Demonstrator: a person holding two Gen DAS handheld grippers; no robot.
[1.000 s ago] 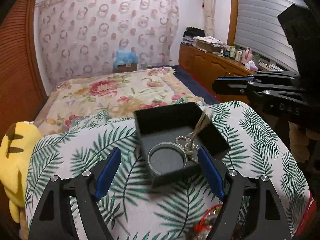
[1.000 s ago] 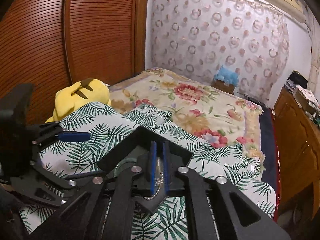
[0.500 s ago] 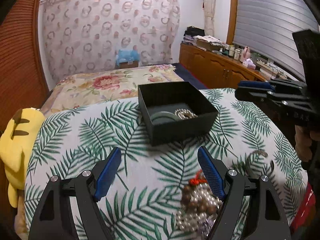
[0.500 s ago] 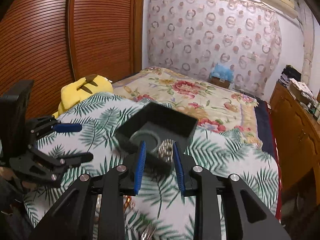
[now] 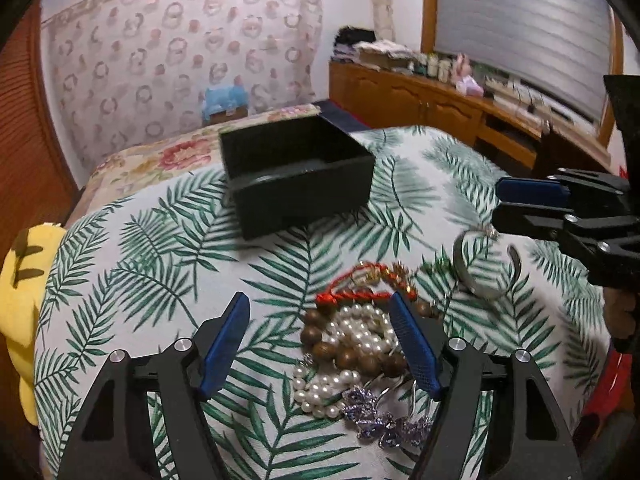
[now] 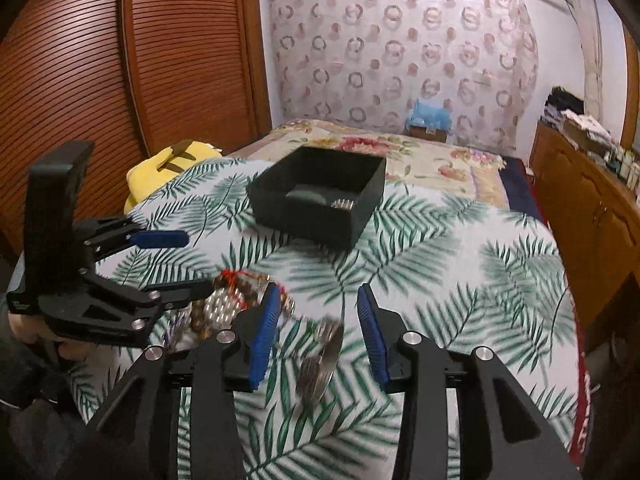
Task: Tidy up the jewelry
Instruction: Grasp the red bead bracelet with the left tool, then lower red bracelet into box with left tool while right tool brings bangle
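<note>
Though blurred by motion, silver bangle [image 6: 320, 354] between opening right gripper [image 6: 316, 330] pads.

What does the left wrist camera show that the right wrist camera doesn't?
Only the left wrist view shows the window blind, the purple hair clip and each bead of the jewelry pile sharply, between the left gripper's closing jaws.

Only the right wrist view shows the slatted wardrobe doors and some jewelry inside the black box. The right gripper's jaws are opening, pads clear of the blurred silver bangle between them.

Both show the box, leaf-print cloth, pile, bangle, yellow plush, flowered bed and each other's gripper.
</note>
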